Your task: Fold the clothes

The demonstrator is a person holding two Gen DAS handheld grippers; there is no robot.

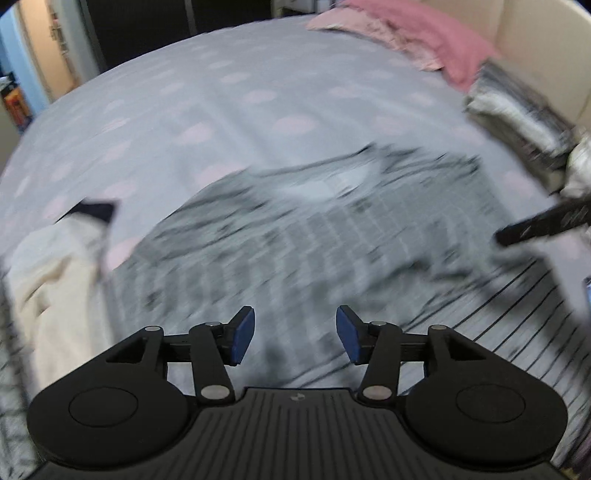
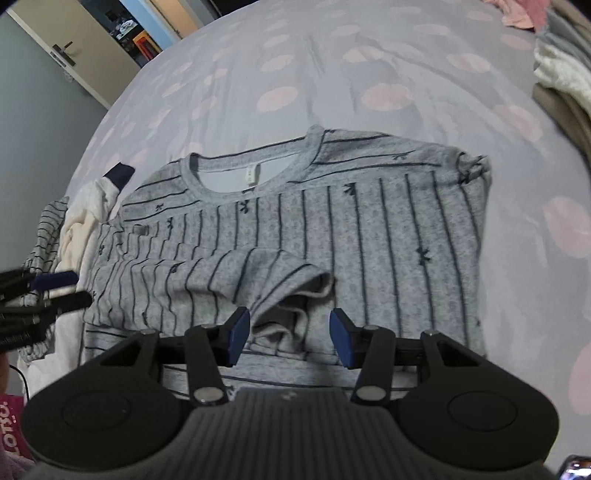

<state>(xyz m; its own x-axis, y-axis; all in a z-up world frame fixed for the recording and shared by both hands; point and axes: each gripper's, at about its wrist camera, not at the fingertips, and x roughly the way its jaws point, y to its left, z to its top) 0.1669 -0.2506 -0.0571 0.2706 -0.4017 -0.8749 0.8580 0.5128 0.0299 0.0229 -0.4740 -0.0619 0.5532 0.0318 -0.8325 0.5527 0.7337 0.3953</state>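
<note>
Right gripper [image 2: 290, 338] hangs open, the shirt [image 2: 369, 229] sleeve's cuff just ahead between its jaws; left gripper [image 1: 295, 334] open too, empty, over the hem.

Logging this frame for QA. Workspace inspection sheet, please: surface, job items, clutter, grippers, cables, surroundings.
Surface: bedspread, grey with pink spots.
Job's things: grey striped shirt lying flat, collar away from camera, one sleeve folded across the front.
Clutter: cream garment at the shirt's left; pink clothes at the far edge.
Grippers: left gripper open, empty; right gripper open over the sleeve cuff.
Cables: thin dark cable at lower left.
Surroundings: door.
</note>
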